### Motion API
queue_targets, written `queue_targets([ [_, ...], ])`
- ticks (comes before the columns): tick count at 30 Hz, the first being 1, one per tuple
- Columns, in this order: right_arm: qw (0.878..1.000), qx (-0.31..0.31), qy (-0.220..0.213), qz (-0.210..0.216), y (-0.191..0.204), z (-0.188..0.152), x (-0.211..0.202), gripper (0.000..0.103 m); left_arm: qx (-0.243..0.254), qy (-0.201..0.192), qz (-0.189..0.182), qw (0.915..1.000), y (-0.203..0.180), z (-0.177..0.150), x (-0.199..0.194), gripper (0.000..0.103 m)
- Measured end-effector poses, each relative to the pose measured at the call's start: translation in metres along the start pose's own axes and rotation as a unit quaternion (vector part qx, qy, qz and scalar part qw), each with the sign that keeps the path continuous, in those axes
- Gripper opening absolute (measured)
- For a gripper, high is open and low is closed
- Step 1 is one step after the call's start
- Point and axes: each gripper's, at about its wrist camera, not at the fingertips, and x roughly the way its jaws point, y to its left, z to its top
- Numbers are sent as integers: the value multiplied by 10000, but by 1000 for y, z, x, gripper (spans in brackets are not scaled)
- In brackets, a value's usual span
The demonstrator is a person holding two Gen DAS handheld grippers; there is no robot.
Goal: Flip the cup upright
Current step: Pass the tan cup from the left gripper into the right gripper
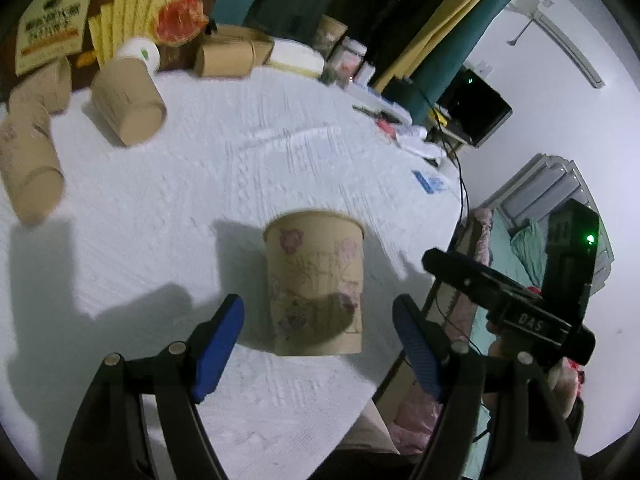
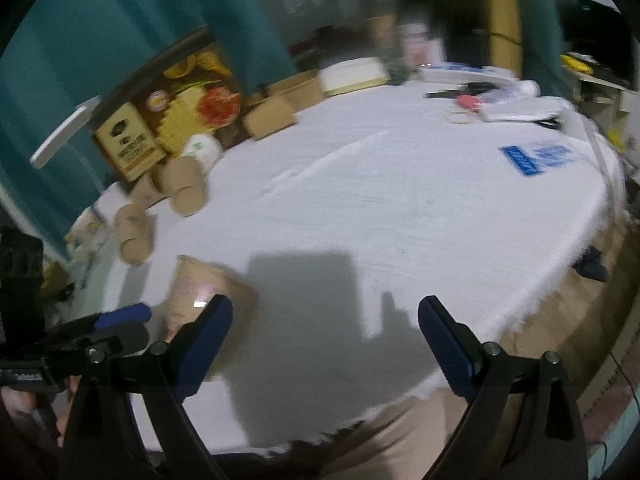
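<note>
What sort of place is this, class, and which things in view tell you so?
Probably a room in a home: a cloth-covered table with paper cups, teal curtains, and bedding beside the table.

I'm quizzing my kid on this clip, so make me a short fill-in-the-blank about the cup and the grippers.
The flowered cup stands between the open fingers of the ____ gripper.
The pads on the gripper fingers are colored ____.
The right gripper holds ____.
The table is covered with a ____ cloth.

Missing words: left; blue; nothing; white
</note>
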Motion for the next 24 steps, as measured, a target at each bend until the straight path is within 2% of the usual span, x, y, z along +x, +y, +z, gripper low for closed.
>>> queue_targets([
  [5, 9971, -181, 328, 660, 31, 10, 19, 93, 195, -415, 463, 9979, 8, 1, -26, 77],
  [10, 9941, -189, 628, 863, 51, 14, 43, 93, 103, -682, 855, 9939, 31, -2, -45, 77],
  [18, 9818, 603, 1257, 1286, 43, 17, 79, 93, -210, -735, 906, 9930, 61, -9, -55, 77],
  [24, 9768, 559, 1510, 1410, 52, 19, 89, 93, -211, -749, 854, 9933, 65, -9, -55, 77],
])
